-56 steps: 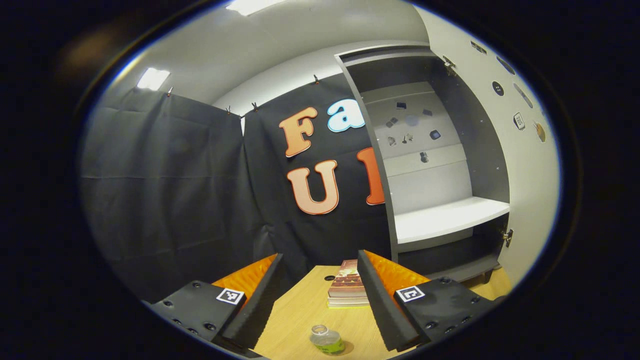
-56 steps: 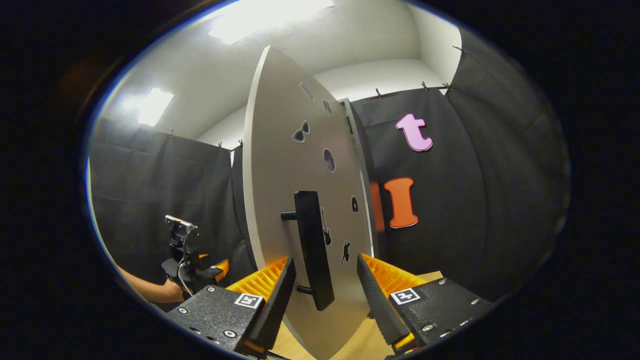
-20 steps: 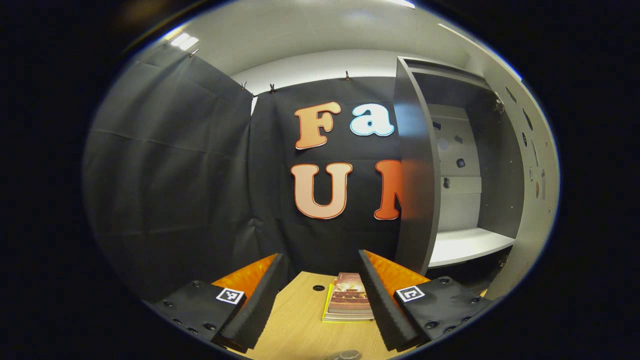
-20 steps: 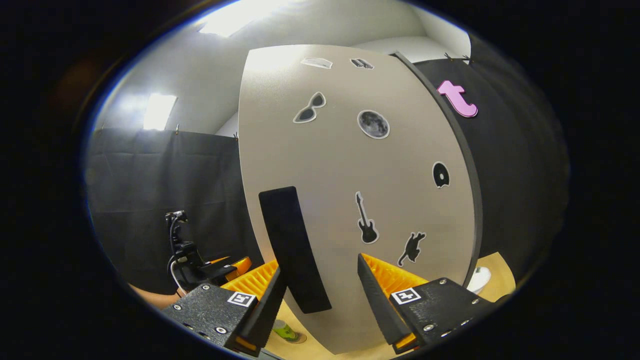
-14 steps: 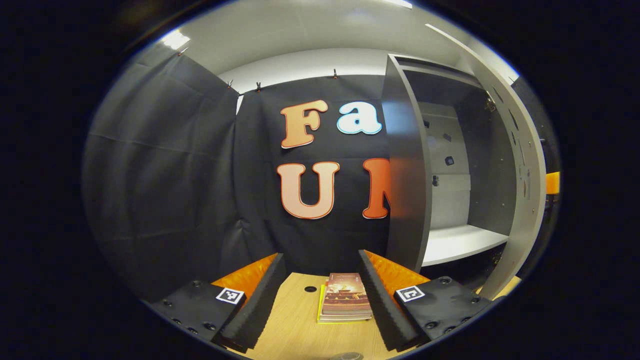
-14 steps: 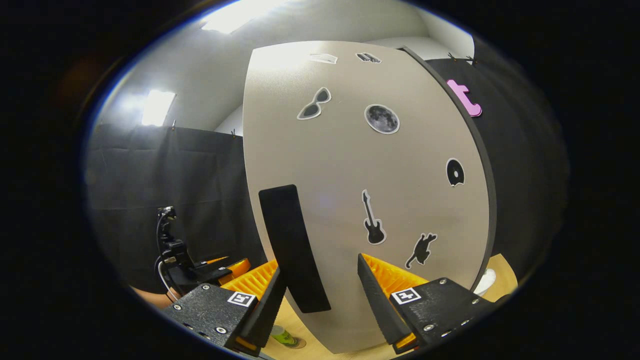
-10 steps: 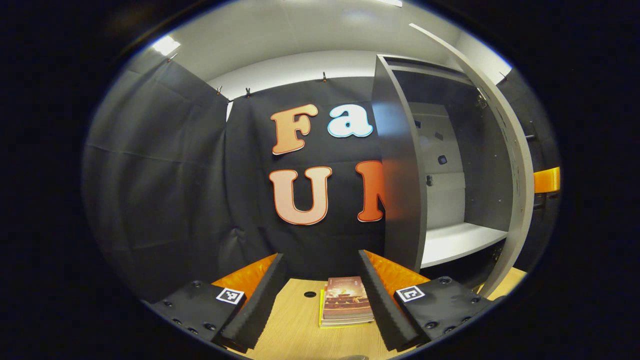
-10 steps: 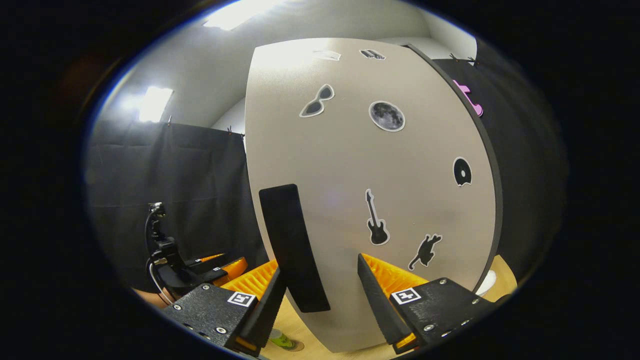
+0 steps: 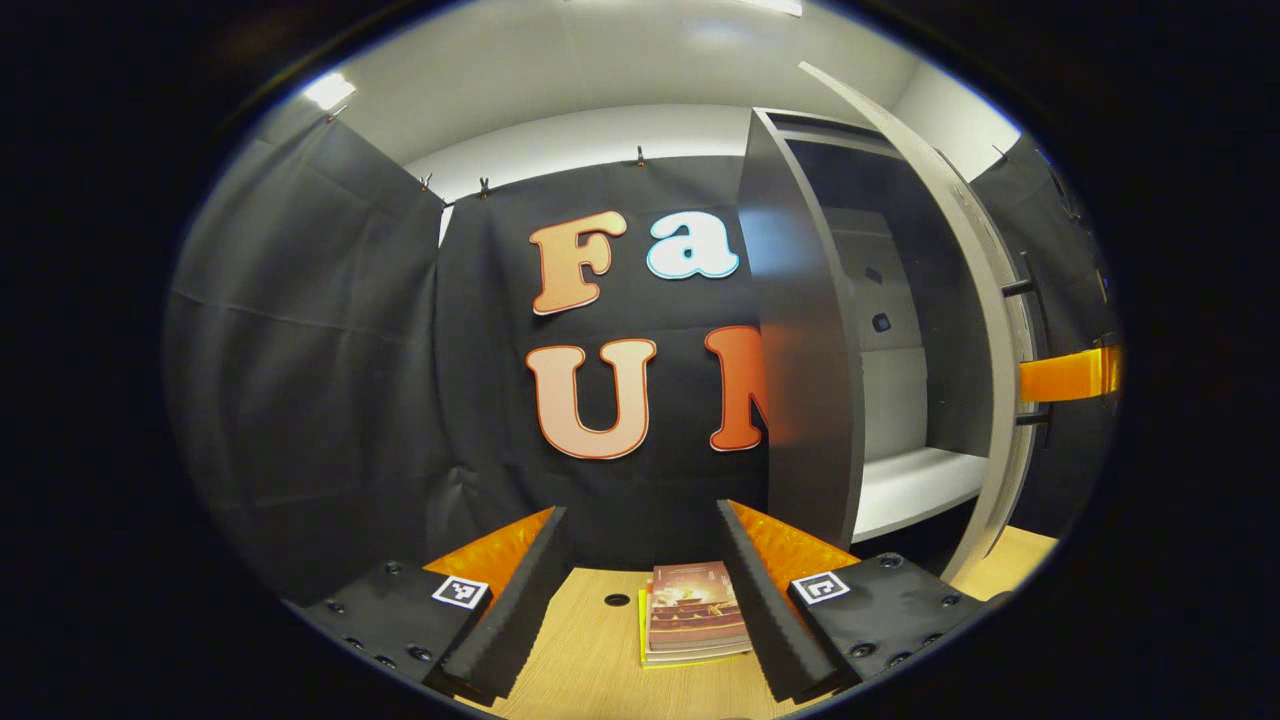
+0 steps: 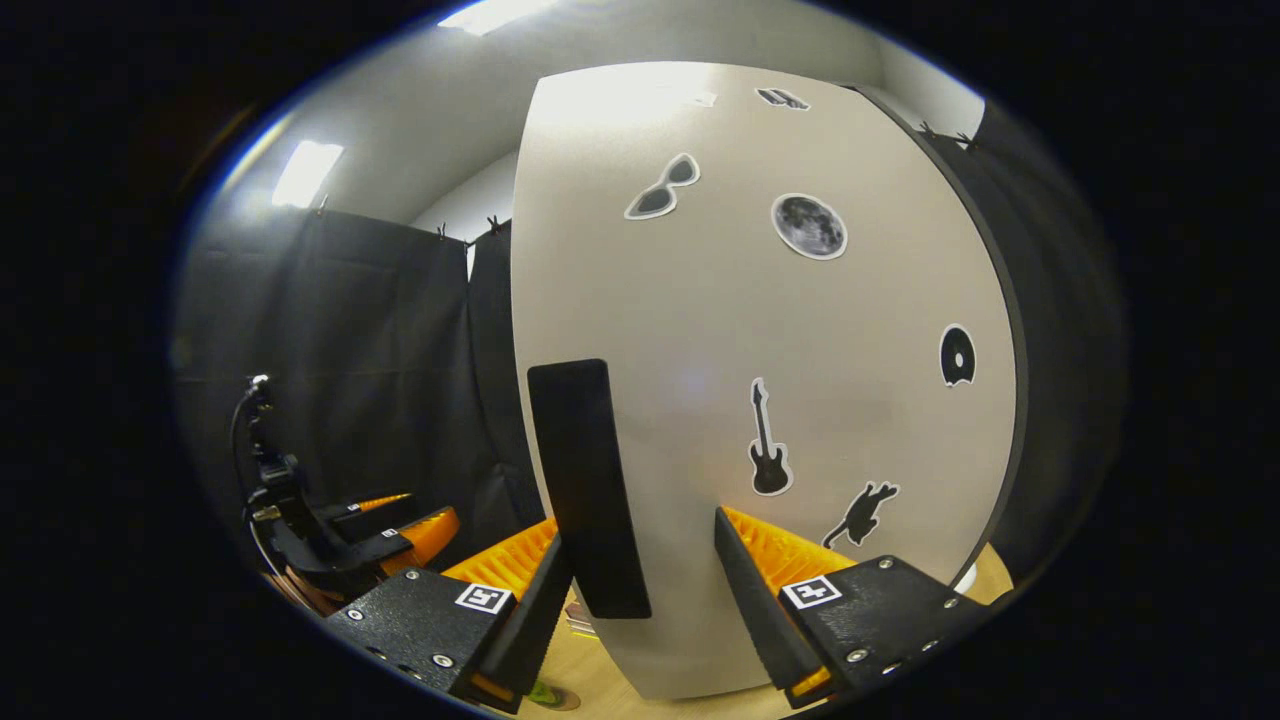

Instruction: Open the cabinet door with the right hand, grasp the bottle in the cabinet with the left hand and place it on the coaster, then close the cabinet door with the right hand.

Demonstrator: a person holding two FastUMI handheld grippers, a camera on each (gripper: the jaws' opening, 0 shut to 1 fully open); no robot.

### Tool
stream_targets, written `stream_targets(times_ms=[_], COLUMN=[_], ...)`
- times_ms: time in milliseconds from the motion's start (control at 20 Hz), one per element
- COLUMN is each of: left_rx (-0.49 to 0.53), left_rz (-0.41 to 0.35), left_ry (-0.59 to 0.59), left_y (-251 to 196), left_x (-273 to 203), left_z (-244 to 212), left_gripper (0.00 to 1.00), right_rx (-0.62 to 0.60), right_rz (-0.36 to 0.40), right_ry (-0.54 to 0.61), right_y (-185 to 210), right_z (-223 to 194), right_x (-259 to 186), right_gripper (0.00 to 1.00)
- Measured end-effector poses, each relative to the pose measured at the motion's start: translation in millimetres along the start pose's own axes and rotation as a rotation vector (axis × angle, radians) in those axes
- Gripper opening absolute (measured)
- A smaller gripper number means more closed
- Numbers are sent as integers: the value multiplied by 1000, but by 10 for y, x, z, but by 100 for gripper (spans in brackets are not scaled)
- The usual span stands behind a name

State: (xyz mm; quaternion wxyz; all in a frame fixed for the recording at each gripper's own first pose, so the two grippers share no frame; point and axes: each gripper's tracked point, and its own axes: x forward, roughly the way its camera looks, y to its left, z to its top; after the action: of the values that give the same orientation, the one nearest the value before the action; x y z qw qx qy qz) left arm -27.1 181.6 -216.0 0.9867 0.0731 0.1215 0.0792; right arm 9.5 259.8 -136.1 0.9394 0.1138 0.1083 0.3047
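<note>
The pale cabinet door (image 10: 800, 360) with black stickers stands close in front of my right gripper (image 10: 640, 600). The gripper is open, and the door's black bar handle (image 10: 585, 490) sits between its fingers, nearer the left one. The door (image 9: 985, 330) stands partly ajar in the left gripper view, with a bare white shelf (image 9: 915, 485) behind it. A finger of the right gripper (image 9: 1070, 373) reaches across the handle there. A sliver of the green bottle (image 10: 541, 692) on its coaster peeks out under the door. My left gripper (image 9: 640, 610) is open over the wooden table.
A small stack of books (image 9: 695, 625) lies on the table (image 9: 590, 670) between the left gripper's fingers, beside a small hole (image 9: 617, 600). The cabinet's dark side panel (image 9: 800, 340) stands just right of them. The left gripper (image 10: 350, 530) and its cable hang low on the left.
The door has swung steadily toward the cabinet with the right gripper at its handle, narrowing the opening. The left gripper has drawn back, and the bottle has slipped out of its view.
</note>
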Motion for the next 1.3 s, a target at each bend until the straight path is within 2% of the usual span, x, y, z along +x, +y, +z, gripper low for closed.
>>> stream_targets(times_ms=[150,200,250,500,1050,1300], left_rx=[-4,-5,-7,-24,-55,-62], left_rz=[-20,-29,-38,-65,5,-4], left_ry=[-8,-12,-16,-28,-22,-22], left_y=[-26,-44,-60,-98,225,102], left_x=[61,92,112,166,55,-21], left_z=[36,63,90,146,160,226], left_gripper=[94,94,94,94,95,94], right_rx=[-44,-54,-61,-78,-112,-99], right_rz=[-41,-53,-65,-116,-191,-178], right_ry=[5,5,8,19,36,48], right_y=[-8,-4,-11,-20,-26,-29], right_z=[-19,-27,-33,-47,-101,-94], right_x=[21,34,52,105,212,209], right_gripper=[82,78,82,82,82,81])
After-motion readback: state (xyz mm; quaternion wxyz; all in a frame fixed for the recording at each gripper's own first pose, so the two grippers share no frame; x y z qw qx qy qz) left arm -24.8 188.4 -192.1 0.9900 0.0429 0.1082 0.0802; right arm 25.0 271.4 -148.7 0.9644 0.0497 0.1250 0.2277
